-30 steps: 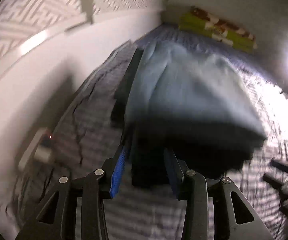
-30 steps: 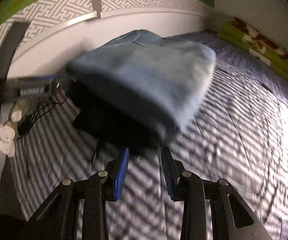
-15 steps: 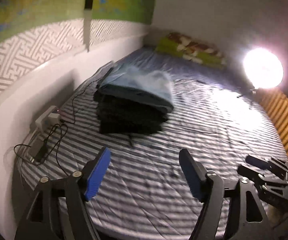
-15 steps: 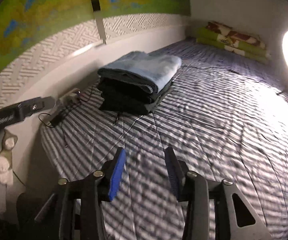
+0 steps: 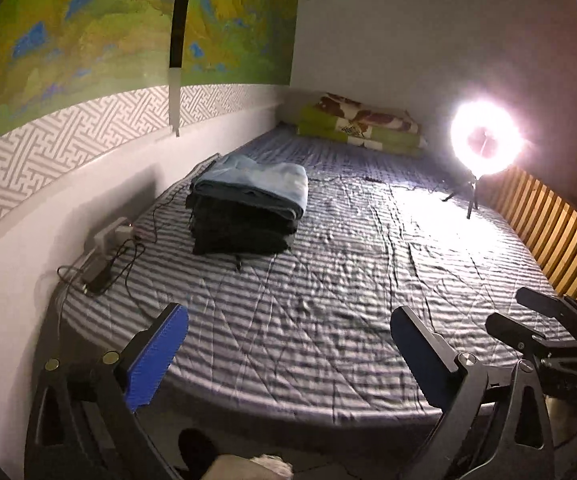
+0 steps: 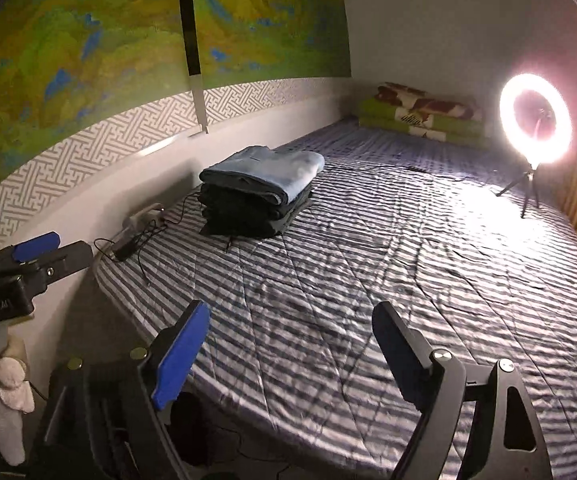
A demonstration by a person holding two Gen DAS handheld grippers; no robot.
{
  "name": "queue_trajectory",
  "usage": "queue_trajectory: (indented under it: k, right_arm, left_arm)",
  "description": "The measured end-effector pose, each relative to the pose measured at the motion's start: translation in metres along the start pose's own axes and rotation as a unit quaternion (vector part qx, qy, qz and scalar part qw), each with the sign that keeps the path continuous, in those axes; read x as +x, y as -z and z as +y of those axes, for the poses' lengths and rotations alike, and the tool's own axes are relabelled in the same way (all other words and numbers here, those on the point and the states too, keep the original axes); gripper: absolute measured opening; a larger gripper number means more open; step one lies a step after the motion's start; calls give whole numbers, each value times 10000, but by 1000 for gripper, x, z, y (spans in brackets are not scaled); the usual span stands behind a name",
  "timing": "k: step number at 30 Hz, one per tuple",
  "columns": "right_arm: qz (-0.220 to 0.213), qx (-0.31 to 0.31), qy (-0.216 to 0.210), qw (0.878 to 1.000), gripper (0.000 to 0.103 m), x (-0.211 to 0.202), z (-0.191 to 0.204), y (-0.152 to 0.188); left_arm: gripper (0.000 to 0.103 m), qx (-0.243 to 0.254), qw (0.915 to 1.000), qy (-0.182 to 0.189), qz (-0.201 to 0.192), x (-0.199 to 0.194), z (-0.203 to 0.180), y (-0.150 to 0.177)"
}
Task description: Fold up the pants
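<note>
Folded light blue pants (image 5: 256, 188) (image 6: 264, 172) lie on top of a stack of dark folded garments (image 5: 240, 236) (image 6: 244, 216) near the wall side of the striped bed (image 5: 328, 288). My left gripper (image 5: 290, 314) hovers over the bed's near edge, far from the stack. Its jaws are opening wide with nothing between them. My right gripper (image 6: 292, 310) hangs likewise above the near edge, jaws opening and empty. Each gripper also shows in the other's view: the right gripper (image 5: 544, 328) at the right, the left gripper (image 6: 36, 252) at the left.
A lit ring light on a small tripod (image 5: 486, 142) (image 6: 536, 120) stands on the bed's far right. A power strip with cables (image 5: 108, 236) lies by the left wall. Green patterned bedding (image 5: 360, 124) sits at the head. A wooden slatted rail (image 5: 560, 232) runs along the right.
Both grippers were right at the stack with narrow jaws. They have pulled back and up toward the bed's near edge, and their jaws have spread wide. The blue pants stay on the stack.
</note>
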State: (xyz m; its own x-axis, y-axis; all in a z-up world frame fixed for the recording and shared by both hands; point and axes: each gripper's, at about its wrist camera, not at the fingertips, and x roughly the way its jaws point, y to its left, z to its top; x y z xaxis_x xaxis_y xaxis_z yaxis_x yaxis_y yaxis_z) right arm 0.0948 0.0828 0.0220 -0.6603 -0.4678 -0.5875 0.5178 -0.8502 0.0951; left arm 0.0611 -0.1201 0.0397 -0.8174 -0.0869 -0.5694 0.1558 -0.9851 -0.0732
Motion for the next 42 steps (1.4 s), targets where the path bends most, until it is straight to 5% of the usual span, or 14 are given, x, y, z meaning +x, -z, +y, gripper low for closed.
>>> queue_trajectory:
  k: [14, 42]
  right_arm:
    - [-58, 73, 317, 9995, 81, -24, 1, 35]
    - [87, 105, 302, 9995, 81, -6, -4, 51]
  left_arm:
    - [102, 64, 9993, -15, 374, 2, -8, 36]
    - [102, 62, 9978, -161, 644, 30, -15, 38]
